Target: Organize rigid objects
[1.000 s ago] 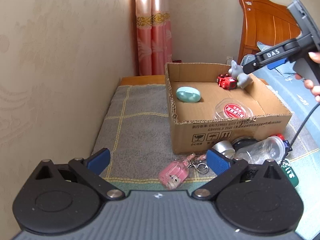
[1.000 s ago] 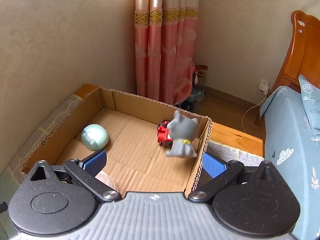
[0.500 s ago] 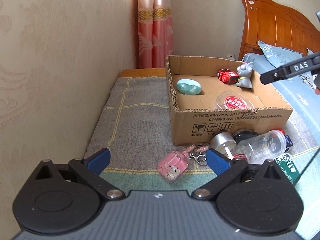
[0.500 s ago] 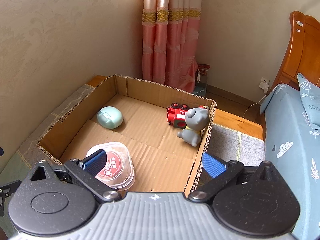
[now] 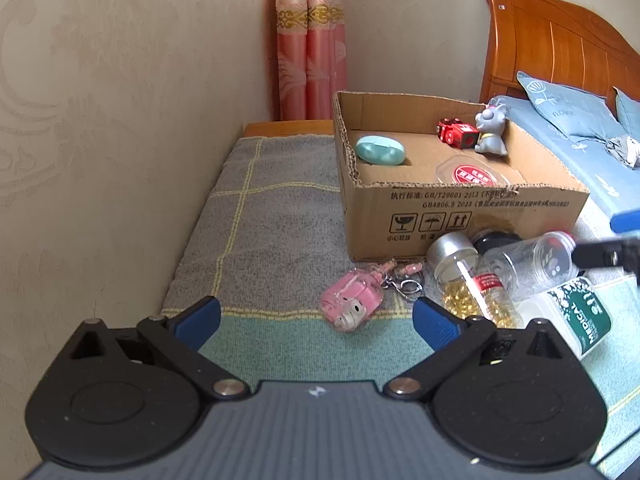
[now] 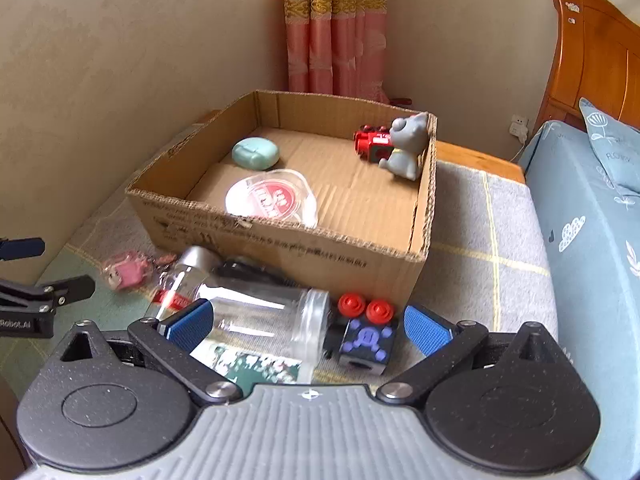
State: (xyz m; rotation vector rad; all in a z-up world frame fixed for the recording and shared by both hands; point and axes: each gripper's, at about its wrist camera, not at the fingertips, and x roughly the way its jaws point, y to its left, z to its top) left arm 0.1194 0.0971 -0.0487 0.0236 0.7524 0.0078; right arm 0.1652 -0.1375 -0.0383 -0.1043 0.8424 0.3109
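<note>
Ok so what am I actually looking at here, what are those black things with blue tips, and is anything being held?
Those are two hand-held grippers, each with its own fisheye camera looking along its blue fingers. One picture comes from the left gripper, the other from the right gripper. Both are open and hold nothing. On the blanket stands a cardboard box containing a mint case, a red toy, a grey figurine and a clear lid. In front of it lie a pink keychain, a clear jar, a pill bottle and a dark cube.

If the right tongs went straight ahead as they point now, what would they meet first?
Most likely the clear plastic jar lying on its side between the open right tongs, with the black cube toy beside it; depth is hard to judge.
</note>
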